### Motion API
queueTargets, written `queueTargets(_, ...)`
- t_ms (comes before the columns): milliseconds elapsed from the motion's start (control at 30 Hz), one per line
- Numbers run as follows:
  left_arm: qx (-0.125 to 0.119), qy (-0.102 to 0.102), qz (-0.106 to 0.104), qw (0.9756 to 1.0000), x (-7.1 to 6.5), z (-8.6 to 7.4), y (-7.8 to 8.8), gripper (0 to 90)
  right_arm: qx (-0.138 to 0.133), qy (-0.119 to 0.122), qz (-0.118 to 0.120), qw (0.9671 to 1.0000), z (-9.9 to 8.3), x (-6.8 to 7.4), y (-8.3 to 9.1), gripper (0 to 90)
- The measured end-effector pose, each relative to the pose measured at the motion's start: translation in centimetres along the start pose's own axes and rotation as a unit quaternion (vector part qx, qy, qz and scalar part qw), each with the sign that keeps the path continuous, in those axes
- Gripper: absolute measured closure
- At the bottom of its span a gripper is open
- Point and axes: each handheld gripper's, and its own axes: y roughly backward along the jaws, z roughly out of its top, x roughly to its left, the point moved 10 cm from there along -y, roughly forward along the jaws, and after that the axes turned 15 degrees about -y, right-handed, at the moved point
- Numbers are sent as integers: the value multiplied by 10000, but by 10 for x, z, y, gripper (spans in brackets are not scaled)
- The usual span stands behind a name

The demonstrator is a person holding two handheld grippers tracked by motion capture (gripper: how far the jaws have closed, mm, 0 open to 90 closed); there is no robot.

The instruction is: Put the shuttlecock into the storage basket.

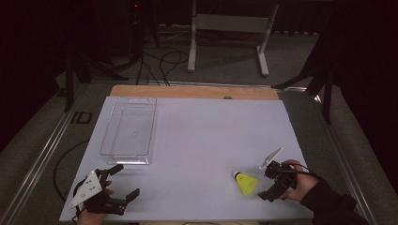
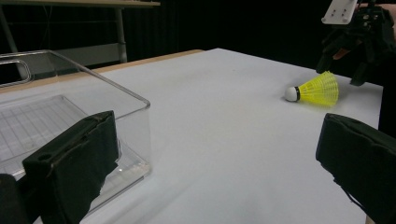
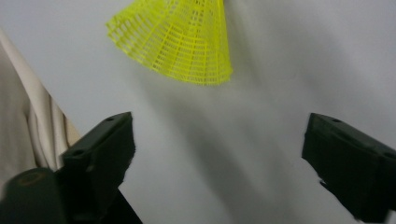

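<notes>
A yellow mesh shuttlecock [image 1: 246, 183] with a white cork tip lies on its side on the white table top [image 1: 211, 136], near the front right. My right gripper [image 1: 265, 183] stands open just to its right, jaws pointing at the skirt without touching it. In the right gripper view the yellow skirt [image 3: 182, 37] lies a short way beyond the open right gripper [image 3: 219, 135]. My left gripper [image 1: 126, 181] is open at the front left with nothing between its jaws. The left gripper view looks across the table to the shuttlecock [image 2: 317, 88] and the right gripper [image 2: 359, 37] behind it.
A clear plastic box [image 1: 105, 136] stands at the left, just beyond my left gripper, and shows beside the left jaw as the box [image 2: 135, 100]. A wooden strip [image 1: 187, 91] edges the table's far side. A white frame's legs [image 1: 192, 47] stand on the floor beyond.
</notes>
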Motion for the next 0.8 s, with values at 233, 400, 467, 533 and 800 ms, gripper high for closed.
queueTargets(233,8,10,-20,10000,0,0,-1,0,13,46,-48,10000,10,-2,-1,180)
queueTargets(400,10,4,-16,10000,0,0,0,0,-34,84,-36,10000,16,-1,0,213)
queueTargets(467,10,8,-17,10000,0,0,0,0,-26,155,-67,9999,18,-1,0,217)
queueTargets(533,16,11,-19,10000,0,-1,0,0,3,117,-31,9999,18,0,0,229)
queueTargets(800,25,16,-15,10000,0,-1,0,0,29,275,-83,9996,24,3,-3,367)
